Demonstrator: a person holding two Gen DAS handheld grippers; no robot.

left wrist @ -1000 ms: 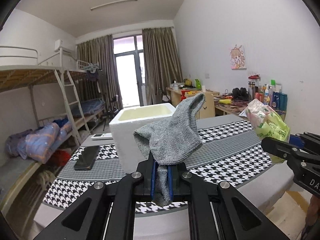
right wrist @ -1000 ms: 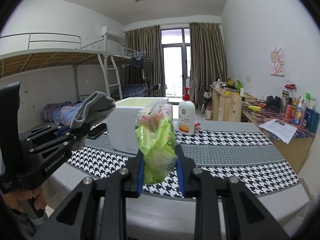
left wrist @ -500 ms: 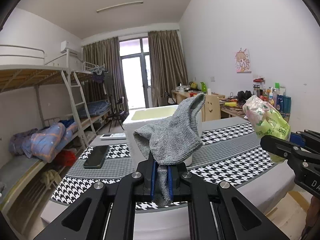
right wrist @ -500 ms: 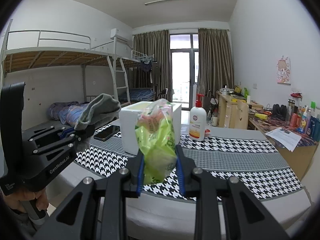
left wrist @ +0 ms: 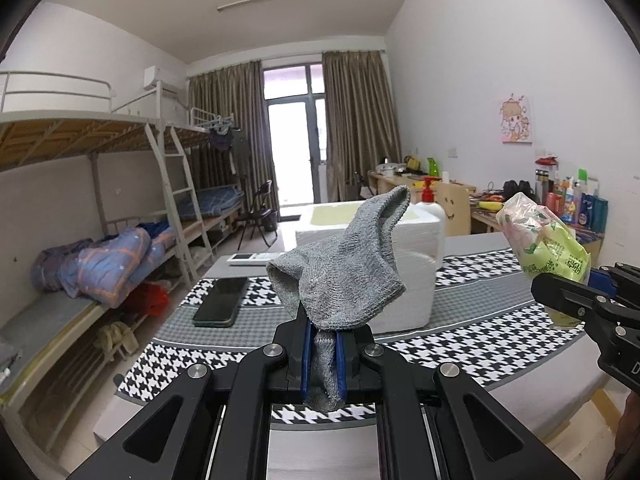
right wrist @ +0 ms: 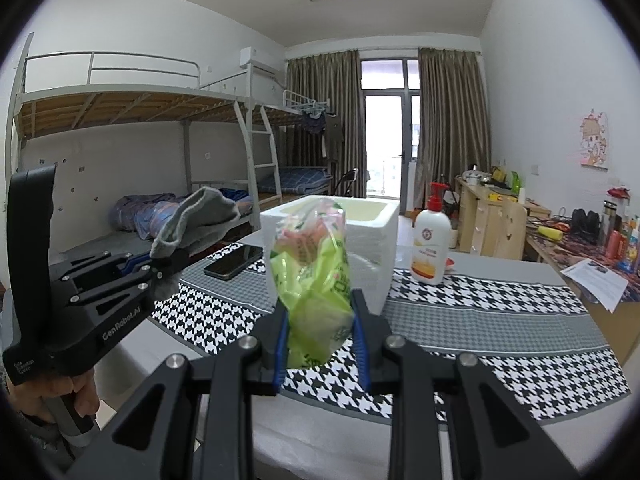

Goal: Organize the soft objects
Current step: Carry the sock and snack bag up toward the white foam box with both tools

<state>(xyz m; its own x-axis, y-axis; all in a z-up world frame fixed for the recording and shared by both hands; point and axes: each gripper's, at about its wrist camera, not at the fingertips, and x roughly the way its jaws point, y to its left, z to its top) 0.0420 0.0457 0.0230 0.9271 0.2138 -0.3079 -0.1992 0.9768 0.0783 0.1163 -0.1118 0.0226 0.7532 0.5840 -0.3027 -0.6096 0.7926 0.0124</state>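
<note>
Carrying soft items toward the foam box (left wrist: 416,240)

Left claw (left wrist: 322,354) clamps a grey sock (left wrist: 340,276); right claw (right wrist: 320,344) clamps a green packet (right wrist: 312,276). Next, I judge: lift over the rim, release.

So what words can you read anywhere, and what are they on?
"GenRobot.AI": on the side of the left gripper.
Smaller print near its handle: too small to read.
Green bag: printing too crumpled.
Lotion bottle label: too blurred.
Paper sheet: too small.
</note>
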